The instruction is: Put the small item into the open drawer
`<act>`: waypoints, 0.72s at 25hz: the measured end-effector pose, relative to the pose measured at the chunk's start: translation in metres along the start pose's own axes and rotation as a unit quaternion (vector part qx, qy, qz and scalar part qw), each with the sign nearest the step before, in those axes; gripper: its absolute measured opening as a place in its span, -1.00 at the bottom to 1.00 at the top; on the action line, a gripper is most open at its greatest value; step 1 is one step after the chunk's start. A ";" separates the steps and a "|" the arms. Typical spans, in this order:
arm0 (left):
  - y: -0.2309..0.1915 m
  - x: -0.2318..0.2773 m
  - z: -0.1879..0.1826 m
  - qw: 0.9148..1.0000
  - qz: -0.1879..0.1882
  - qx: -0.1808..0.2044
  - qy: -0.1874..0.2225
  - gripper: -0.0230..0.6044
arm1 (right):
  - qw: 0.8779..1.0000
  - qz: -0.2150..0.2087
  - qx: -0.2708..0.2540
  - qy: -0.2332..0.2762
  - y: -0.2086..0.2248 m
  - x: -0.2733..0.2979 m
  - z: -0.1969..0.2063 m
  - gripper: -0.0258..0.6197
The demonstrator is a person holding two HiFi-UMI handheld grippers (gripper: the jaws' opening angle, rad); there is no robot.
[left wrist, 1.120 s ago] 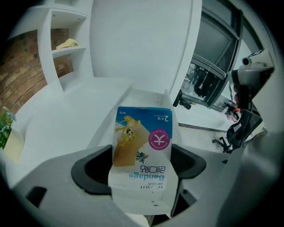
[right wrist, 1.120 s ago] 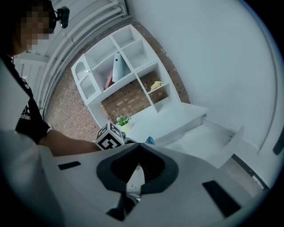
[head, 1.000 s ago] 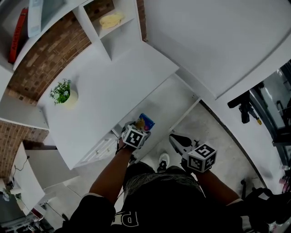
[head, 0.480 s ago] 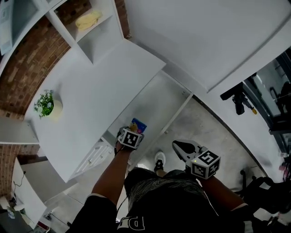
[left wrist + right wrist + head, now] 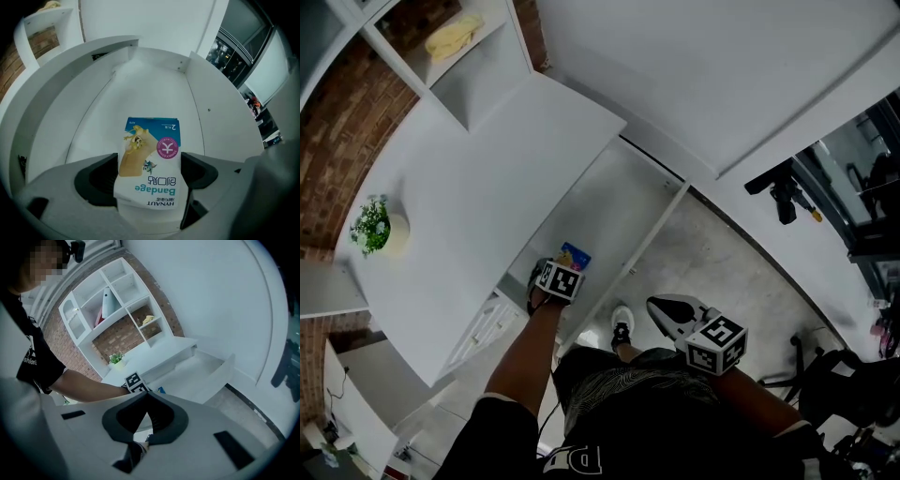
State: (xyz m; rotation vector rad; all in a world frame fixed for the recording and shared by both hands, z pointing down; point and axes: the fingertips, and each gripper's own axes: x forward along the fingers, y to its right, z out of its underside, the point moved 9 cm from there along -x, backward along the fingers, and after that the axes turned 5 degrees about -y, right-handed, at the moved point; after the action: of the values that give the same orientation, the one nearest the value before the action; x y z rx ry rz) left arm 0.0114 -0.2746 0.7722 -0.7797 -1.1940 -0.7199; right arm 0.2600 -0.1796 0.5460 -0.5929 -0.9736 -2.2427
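Note:
A small bandage packet (image 5: 150,161), white with a blue top, sits clamped between the jaws of my left gripper (image 5: 150,174). In the head view the left gripper (image 5: 560,274) holds the packet (image 5: 574,255) over the near end of the open white drawer (image 5: 614,202). The drawer's bare white bottom (image 5: 140,91) spreads out beyond the packet. My right gripper (image 5: 662,306) hangs to the right of the drawer above the floor, shut with nothing in it. Its jaws meet at a point (image 5: 148,395) in the right gripper view, which also shows the drawer (image 5: 206,369).
The drawer pulls out from under a white desk top (image 5: 478,178) carrying a small potted plant (image 5: 373,227). A shelf unit (image 5: 478,66) with a yellow thing (image 5: 455,36) stands behind. The person's shoe (image 5: 622,324) is on the floor by the drawer. Black equipment (image 5: 783,192) stands at the right.
The head view has swung, so the desk sits higher and further left. The left gripper keeps the packet over the drawer's near end. The right gripper stays shut beside it.

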 end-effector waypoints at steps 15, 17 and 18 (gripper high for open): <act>0.006 -0.005 -0.004 0.999 -0.011 0.037 0.003 0.36 | 1.000 0.013 0.000 0.004 0.001 -0.011 0.002 -0.91; 0.008 -0.013 -0.005 0.999 -0.009 0.035 0.012 0.36 | 1.000 0.020 -0.004 0.002 -0.001 -0.015 0.002 -0.91; 0.010 -0.017 -0.005 0.999 -0.009 0.034 0.016 0.36 | 1.000 0.020 -0.006 0.004 -0.001 -0.017 0.001 -0.91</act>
State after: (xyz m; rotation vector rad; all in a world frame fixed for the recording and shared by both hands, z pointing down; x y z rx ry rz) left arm 0.0184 -0.2725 0.7537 -0.6998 -1.1918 -0.6996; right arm 0.2716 -0.1719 0.5354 -0.6042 -0.9361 -2.2152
